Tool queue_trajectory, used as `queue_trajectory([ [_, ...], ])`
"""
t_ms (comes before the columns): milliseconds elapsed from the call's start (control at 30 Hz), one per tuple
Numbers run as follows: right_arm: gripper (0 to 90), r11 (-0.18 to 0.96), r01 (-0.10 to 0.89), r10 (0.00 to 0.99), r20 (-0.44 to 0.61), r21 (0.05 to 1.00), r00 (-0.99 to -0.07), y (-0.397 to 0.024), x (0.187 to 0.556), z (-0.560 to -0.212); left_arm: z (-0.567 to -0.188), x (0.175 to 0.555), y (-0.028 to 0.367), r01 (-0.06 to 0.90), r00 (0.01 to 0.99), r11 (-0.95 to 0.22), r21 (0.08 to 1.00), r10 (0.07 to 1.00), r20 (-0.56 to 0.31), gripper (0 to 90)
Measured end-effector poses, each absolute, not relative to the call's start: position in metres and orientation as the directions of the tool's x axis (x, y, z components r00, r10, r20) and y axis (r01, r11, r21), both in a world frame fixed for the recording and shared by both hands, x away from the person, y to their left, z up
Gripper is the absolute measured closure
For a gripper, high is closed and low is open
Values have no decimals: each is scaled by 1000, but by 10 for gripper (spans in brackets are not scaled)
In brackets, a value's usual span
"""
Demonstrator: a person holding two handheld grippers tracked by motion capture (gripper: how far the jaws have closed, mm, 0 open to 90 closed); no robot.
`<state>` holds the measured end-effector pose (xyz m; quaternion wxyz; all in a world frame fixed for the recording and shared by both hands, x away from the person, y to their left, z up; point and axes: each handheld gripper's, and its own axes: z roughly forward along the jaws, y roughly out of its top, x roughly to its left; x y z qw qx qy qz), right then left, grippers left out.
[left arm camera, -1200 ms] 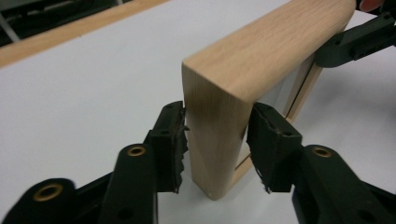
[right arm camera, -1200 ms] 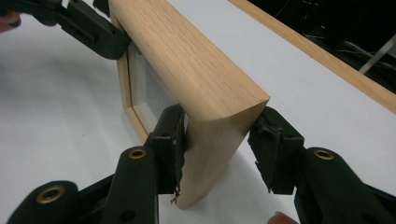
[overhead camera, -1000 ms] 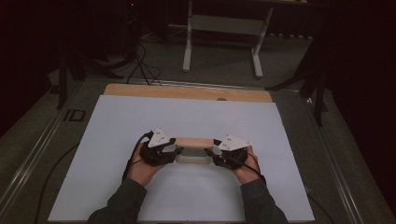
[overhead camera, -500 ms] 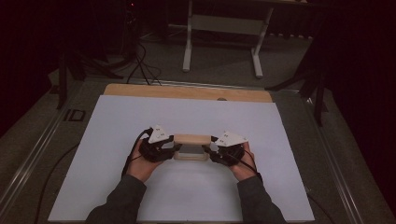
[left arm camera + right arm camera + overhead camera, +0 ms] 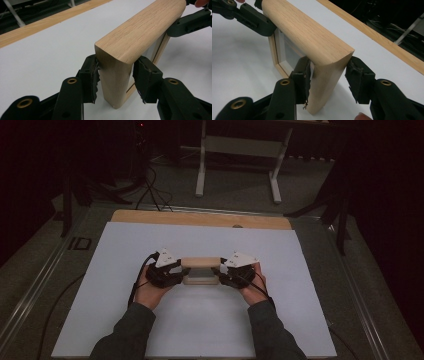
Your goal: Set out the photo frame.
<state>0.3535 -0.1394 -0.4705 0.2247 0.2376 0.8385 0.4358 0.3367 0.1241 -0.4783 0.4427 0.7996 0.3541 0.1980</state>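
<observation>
A light wooden picture frame [image 5: 200, 262] stands upright on its long edge on the white sheet [image 5: 200, 325], near the middle. My left gripper [image 5: 181, 270] clasps its left end and my right gripper [image 5: 220, 270] its right end. In the left gripper view the left gripper [image 5: 115, 75] has both black pads against the frame's end post [image 5: 140, 27], with the right gripper's jaw [image 5: 190, 22] at the far end. In the right gripper view the right gripper [image 5: 328, 76] holds the frame [image 5: 304, 30] the same way. The glass pane [image 5: 287, 52] faces the person.
A wooden strip [image 5: 200, 219] borders the sheet's far edge. Metal rails [image 5: 45, 280] run along both sides of the table. Beyond the table, a white stand [image 5: 240, 150] and cables [image 5: 150, 190] are on the dark floor.
The frame and both hands have shifted slightly away from the person and a little to the left. Both grippers keep their hold on its ends.
</observation>
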Motion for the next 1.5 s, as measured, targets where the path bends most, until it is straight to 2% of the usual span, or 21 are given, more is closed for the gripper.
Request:
queue_trajectory([
  [267,545,455,251,620,-101,855,-778,-141,363,-476,-479,343,122,393,660,-351,850,752,5,553],
  [533,548,443,255,630,-96,860,-770,-141,367,-478,-483,348,121,394,650,-339,854,760,2,545],
  [800,555,363,324,654,9,873,-757,-144,375,-482,-486,353,121,401,638,-319,858,770,-12,538],
  [1033,581,357,397,676,60,845,-735,-145,380,-489,-489,359,120,421,620,-306,854,784,-25,533],
  [1333,594,345,423,685,83,838,-724,-145,383,-492,-492,365,121,436,620,-289,853,783,-51,529],
  [1500,571,347,439,691,91,829,-717,-144,384,-494,-494,368,123,451,621,-292,843,781,-62,508],
])
